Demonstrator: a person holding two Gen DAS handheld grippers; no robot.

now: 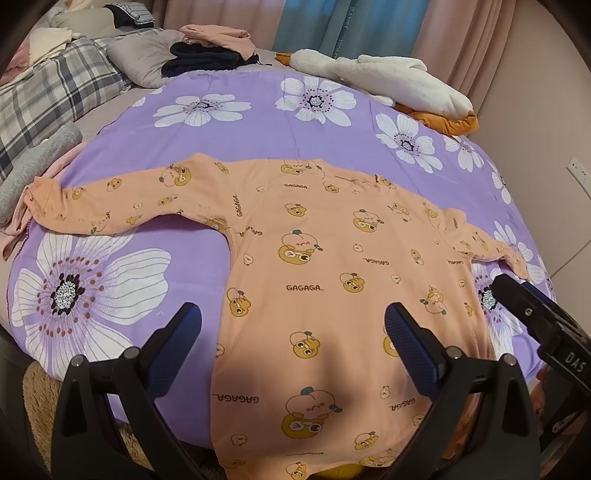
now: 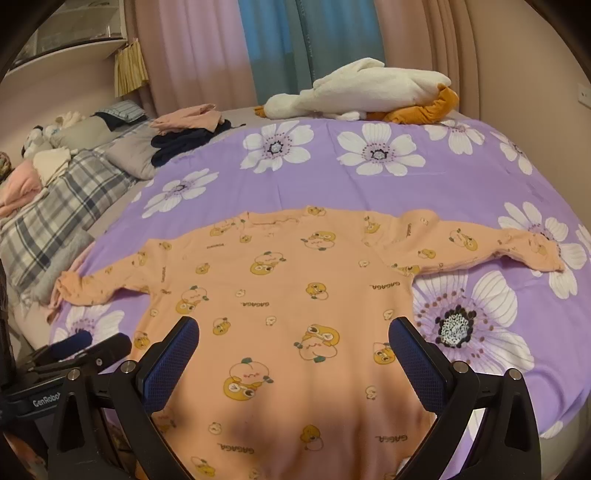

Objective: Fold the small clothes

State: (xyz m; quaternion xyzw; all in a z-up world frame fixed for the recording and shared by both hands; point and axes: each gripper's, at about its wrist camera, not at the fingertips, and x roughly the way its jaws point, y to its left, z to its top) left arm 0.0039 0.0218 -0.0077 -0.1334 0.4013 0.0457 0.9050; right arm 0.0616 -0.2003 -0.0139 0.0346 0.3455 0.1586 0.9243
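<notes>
Currently the orange shirt [image 1: 332,258] is lying flat on the purple bedspread [image 1: 240,122], sleeves spread sideways — hem nearest; left gripper [image 1: 293,332] and right gripper [image 2: 293,343] are hovering released above it, grasping nothing.

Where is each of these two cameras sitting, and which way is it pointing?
Left wrist view: rides on the left gripper, looking along its open jaws across the orange long-sleeved top on the purple flowered sheet; the right gripper shows at the right edge.
Right wrist view: rides on the right gripper, jaws open, facing the same top; the left gripper shows at lower left.
Both share the top, sheet, white plush toy and curtains.
</notes>
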